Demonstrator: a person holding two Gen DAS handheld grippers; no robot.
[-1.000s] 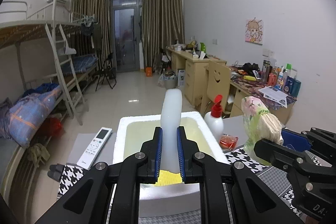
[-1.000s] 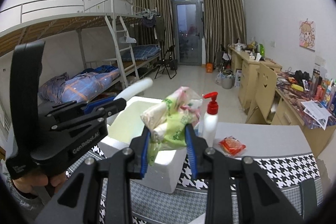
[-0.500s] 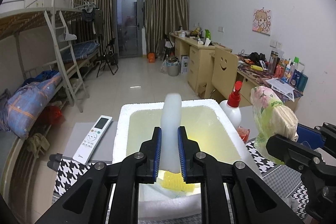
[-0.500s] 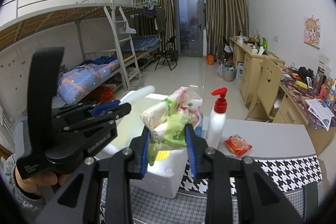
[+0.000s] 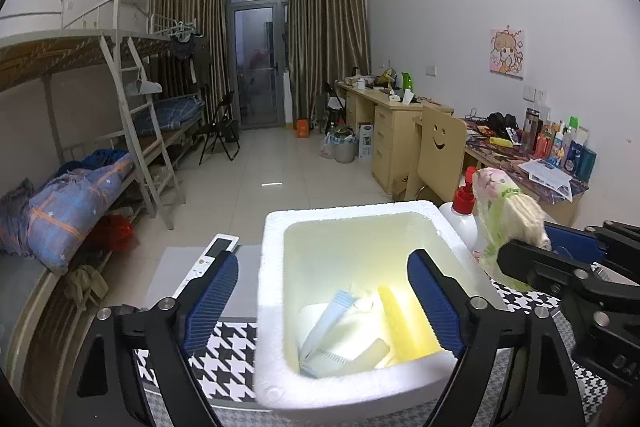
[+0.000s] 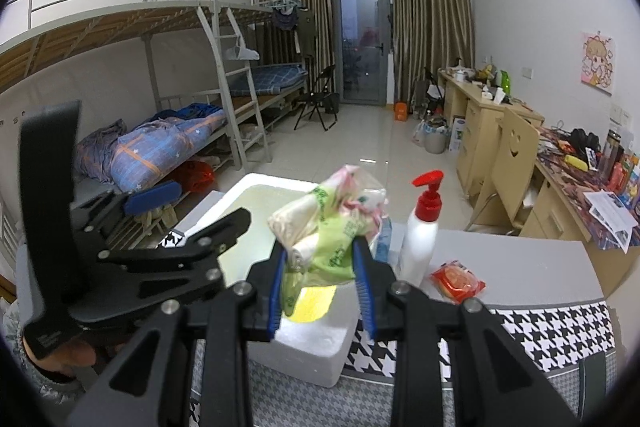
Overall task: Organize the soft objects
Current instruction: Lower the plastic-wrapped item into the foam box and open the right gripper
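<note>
With the left gripper (image 5: pixel 323 297) opening empty above the foam box (image 5: pixel 276 339), the right gripper (image 6: pixel 322 281), clamped on the tissue pack (image 6: pixel 332 223), needed to clear the rim before release.

Dim indoor light, fisheye-warped edges, glare inside the white foam box (image 5: pixel 276 291).

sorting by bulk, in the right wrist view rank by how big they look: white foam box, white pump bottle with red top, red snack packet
1. white foam box, partly hidden
2. white pump bottle with red top
3. red snack packet
All sit at similar depth, so the order seems safe.
</note>
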